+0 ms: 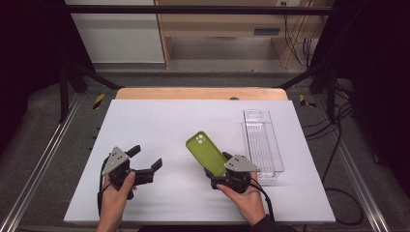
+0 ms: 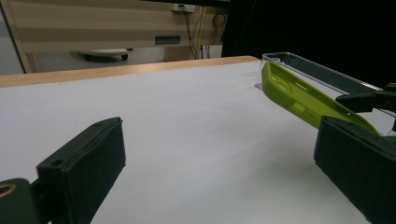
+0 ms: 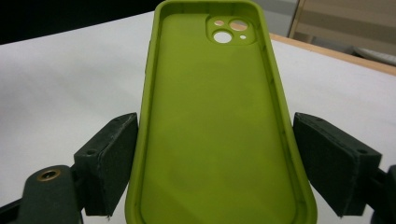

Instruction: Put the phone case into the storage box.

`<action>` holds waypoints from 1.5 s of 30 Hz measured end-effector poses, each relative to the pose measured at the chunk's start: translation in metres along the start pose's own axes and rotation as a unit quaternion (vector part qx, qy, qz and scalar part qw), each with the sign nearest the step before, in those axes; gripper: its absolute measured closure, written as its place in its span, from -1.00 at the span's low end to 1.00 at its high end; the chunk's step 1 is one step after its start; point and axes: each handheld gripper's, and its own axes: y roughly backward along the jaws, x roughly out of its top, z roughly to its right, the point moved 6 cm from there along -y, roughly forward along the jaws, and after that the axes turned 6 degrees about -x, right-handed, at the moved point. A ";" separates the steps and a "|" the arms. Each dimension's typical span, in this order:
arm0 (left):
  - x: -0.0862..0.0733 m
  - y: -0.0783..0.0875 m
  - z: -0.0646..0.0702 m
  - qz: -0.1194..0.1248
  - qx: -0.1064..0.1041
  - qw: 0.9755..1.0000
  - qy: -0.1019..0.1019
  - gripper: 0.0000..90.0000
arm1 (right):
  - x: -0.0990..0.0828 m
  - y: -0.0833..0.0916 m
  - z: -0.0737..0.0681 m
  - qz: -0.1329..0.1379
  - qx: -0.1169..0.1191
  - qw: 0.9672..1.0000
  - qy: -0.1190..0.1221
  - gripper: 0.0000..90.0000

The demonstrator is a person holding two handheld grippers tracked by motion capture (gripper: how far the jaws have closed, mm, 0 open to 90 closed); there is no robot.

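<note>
Right, my right gripper (image 1: 218, 164) has its jaws clamped on the long edges of the green case (image 1: 207, 152), near its lower end. The case rides clear above the white mat (image 1: 159, 125), hollow side up in the right gripper view, camera cutout at its far end, just left of the clear tray (image 1: 262, 142). My left gripper (image 1: 145, 157), well left of the tray, has its jaws spread wide with nothing between them.
</note>
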 end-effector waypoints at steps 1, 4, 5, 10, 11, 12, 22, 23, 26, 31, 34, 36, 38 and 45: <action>0.001 -0.001 0.001 -0.001 -0.001 1.000 0.000 -0.96 | 0.000 0.001 0.001 0.002 -0.003 1.000 -0.001 -0.62; 0.004 -0.006 0.004 -0.004 -0.008 1.000 0.004 -0.96 | 0.000 0.003 0.006 0.009 -0.010 1.000 -0.007 -0.62; 0.005 -0.007 0.005 -0.006 -0.010 1.000 0.002 -0.97 | 0.000 0.003 0.006 0.010 -0.012 1.000 -0.007 -0.62; 0.017 -0.010 0.010 -0.007 -0.025 1.000 0.001 -0.97 | 0.004 0.004 0.008 0.021 -0.016 1.000 -0.012 -0.62; 0.022 -0.012 0.011 -0.005 -0.030 1.000 0.005 -0.97 | 0.007 0.006 0.010 0.028 -0.018 0.999 -0.016 -0.62; 0.025 -0.013 0.012 -0.005 -0.036 0.999 0.007 -0.96 | 0.007 0.006 0.010 0.028 -0.018 0.999 -0.016 -0.62; 0.064 -0.035 0.027 -0.005 -0.060 0.998 -0.025 -0.96 | 0.019 0.011 0.016 0.051 -0.034 0.998 -0.027 -0.62; 0.066 -0.037 0.028 -0.005 -0.061 0.998 -0.026 -0.97 | 0.020 0.010 0.016 0.053 -0.037 0.998 -0.028 -0.62; 0.069 -0.042 0.032 -0.010 -0.064 0.997 -0.029 -0.97 | 0.025 0.010 0.017 0.058 -0.038 0.997 -0.036 -0.62; 0.072 -0.047 0.039 -0.011 -0.079 0.996 -0.027 -0.97 | 0.035 0.012 0.014 0.072 -0.041 0.996 -0.029 -0.62; 0.074 -0.049 0.042 -0.010 -0.089 0.996 -0.021 -0.96 | 0.039 0.012 0.012 0.078 -0.041 0.996 -0.024 -0.62; 0.074 -0.050 0.042 -0.011 -0.090 0.996 -0.024 -0.96 | 0.043 0.012 0.010 0.085 -0.042 0.995 -0.024 -0.62; 0.075 -0.052 0.043 -0.010 -0.090 0.996 -0.023 -0.97 | 0.044 0.012 0.010 0.086 -0.043 0.995 -0.024 -0.62; 0.074 -0.057 0.053 -0.017 -0.102 0.994 -0.024 -0.96 | 0.046 0.011 0.005 0.093 -0.045 0.994 -0.020 -0.62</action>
